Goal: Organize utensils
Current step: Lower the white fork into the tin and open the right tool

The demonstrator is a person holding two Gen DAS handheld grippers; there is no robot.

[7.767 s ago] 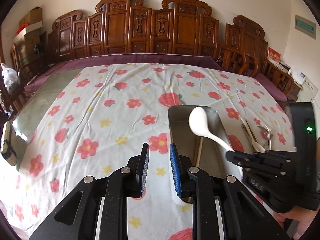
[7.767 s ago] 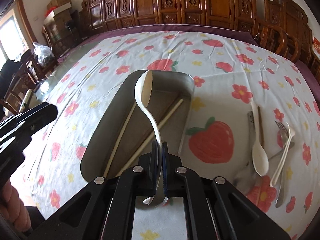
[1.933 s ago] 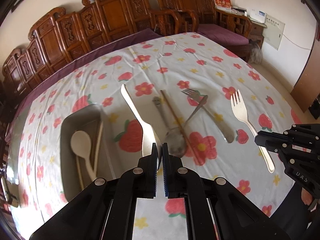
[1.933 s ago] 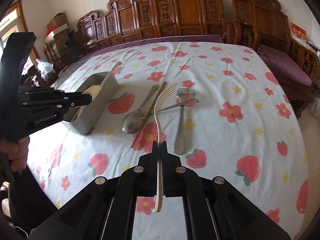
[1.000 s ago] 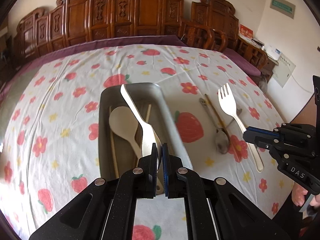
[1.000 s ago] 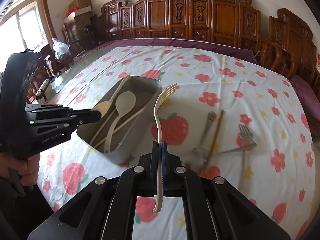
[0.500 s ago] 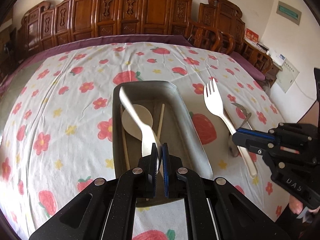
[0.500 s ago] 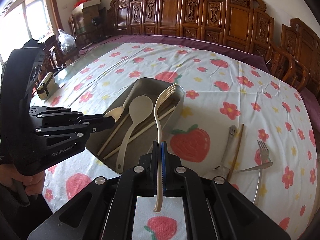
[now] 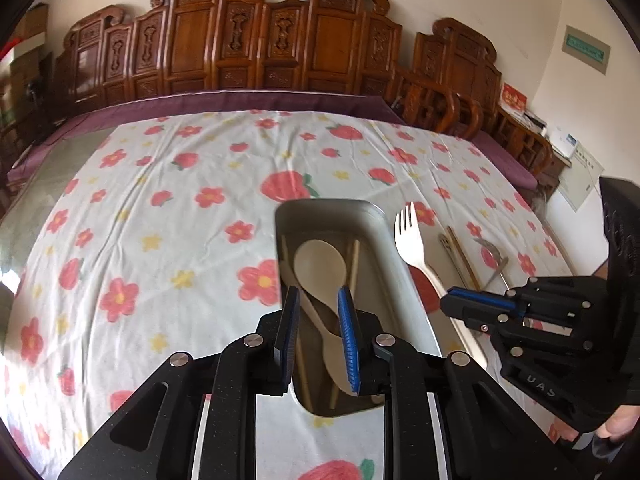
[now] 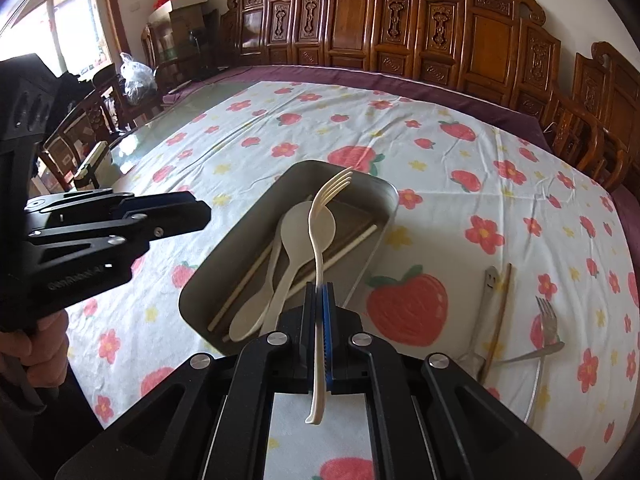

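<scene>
Nearest, the right hand-held gripper (image 10: 319,292) pinches the handle of a cream plastic fork (image 10: 320,236), tines raised over the metal tray (image 10: 240,236). The left hand-held gripper (image 9: 318,312) hangs above the tray's near end; its jaws have just been opening and stand slightly apart, with nothing pressed between them. In the tray lie two cream spoons (image 10: 296,232), one beneath the other, and a pair of chopsticks (image 10: 352,246). On the floral tablecloth (image 10: 460,152) of the table, right of the tray, rest a metal spoon (image 10: 486,292), a single chopstick (image 10: 500,308) and a metal fork (image 10: 545,320). Farthest stand carved wooden chairs (image 10: 400,20).
</scene>
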